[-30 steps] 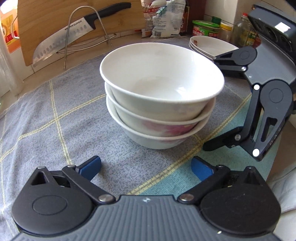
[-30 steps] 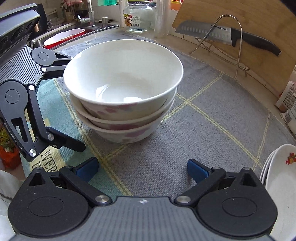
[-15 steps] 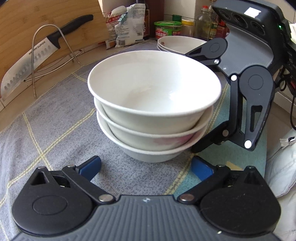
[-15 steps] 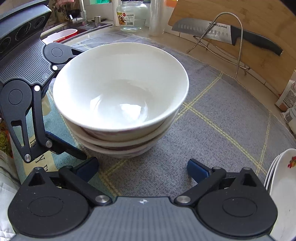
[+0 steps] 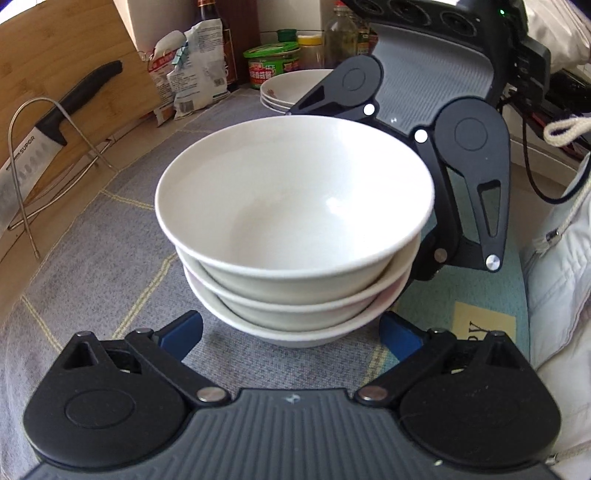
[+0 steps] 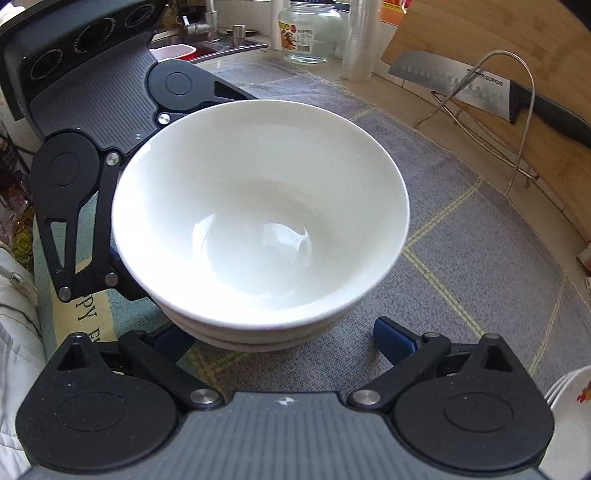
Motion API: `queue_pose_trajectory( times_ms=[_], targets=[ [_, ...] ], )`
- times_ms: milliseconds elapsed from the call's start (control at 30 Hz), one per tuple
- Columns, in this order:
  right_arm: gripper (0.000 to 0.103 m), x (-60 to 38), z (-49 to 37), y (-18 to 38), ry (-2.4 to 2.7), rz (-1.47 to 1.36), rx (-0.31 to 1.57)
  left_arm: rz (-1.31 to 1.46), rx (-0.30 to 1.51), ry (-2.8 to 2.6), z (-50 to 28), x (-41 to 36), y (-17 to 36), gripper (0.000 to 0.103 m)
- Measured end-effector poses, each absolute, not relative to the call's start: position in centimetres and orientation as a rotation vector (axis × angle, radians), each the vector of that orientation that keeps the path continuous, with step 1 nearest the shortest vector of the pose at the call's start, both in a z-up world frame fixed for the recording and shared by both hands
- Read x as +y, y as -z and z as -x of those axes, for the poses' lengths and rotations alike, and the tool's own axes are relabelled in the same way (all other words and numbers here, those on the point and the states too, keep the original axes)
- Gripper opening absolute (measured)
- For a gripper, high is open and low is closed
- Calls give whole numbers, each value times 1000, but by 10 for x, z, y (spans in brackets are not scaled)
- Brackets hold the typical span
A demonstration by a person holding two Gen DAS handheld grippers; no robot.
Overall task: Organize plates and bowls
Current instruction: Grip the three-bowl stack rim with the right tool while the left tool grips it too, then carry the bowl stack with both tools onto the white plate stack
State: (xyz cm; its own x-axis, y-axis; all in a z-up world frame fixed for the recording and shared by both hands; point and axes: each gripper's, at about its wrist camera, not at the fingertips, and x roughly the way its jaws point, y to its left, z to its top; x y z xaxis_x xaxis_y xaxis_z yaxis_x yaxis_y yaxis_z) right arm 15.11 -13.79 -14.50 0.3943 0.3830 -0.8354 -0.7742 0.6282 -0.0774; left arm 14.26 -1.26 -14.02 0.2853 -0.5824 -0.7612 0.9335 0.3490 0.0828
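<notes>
A stack of three white bowls [image 5: 295, 229] stands on a grey cloth mat [image 5: 92, 251] with yellow grid lines that covers the desk [image 6: 406, 92], and both grippers face it from opposite sides. In the left wrist view the left gripper [image 5: 291, 330] has its blue-tipped fingers [image 5: 183, 328] spread wide, one on each side of the lowest bowl's base, near it but not clearly touching. The right gripper [image 5: 424, 184] shows beyond the stack on its far right side, its black linkage arms wrapping close behind the bowl rims. In the right wrist view the right gripper [image 6: 291, 338] is likewise spread open, the right blue finger [image 6: 393, 339] clear of the bowls and the left one partly tucked under the stack's rim; whether it touches cannot be told. The left gripper [image 6: 110, 184] sits at the far left side of the stack [image 6: 258, 221]. A pile of white plates [image 5: 291, 90] rests farther back on the mat, and its edge shows at the near right of the right wrist view [image 6: 570, 406]. A knife [image 6: 491, 96] leans against a wooden cutting board [image 6: 480, 33] behind a wire rack [image 6: 517, 110]. A glass jar [image 6: 310, 29] stands at the far edge.
</notes>
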Motion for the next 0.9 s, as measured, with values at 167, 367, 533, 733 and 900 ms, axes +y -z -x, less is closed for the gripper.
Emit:
queue_pose_trajectory(
  times_ms=[167, 367, 533, 733, 900],
  targets=[
    [99, -137, -154, 139, -819, 523, 894, -560, 739, 1117, -154, -9, 139, 93],
    [89, -135, -155, 136, -860, 523, 900, -546, 739, 1163, -155, -10, 136, 87],
    [84, -133, -155, 135, -874, 526, 904, -553, 744, 1190, -158, -8, 137, 82],
    [84, -132, -155, 135, -866, 521, 909, -571, 749, 1196, -161, -8, 137, 81],
    [84, -132, -154, 134, -864, 523, 913, -578, 752, 1191, -162, -9, 137, 81]
  ],
)
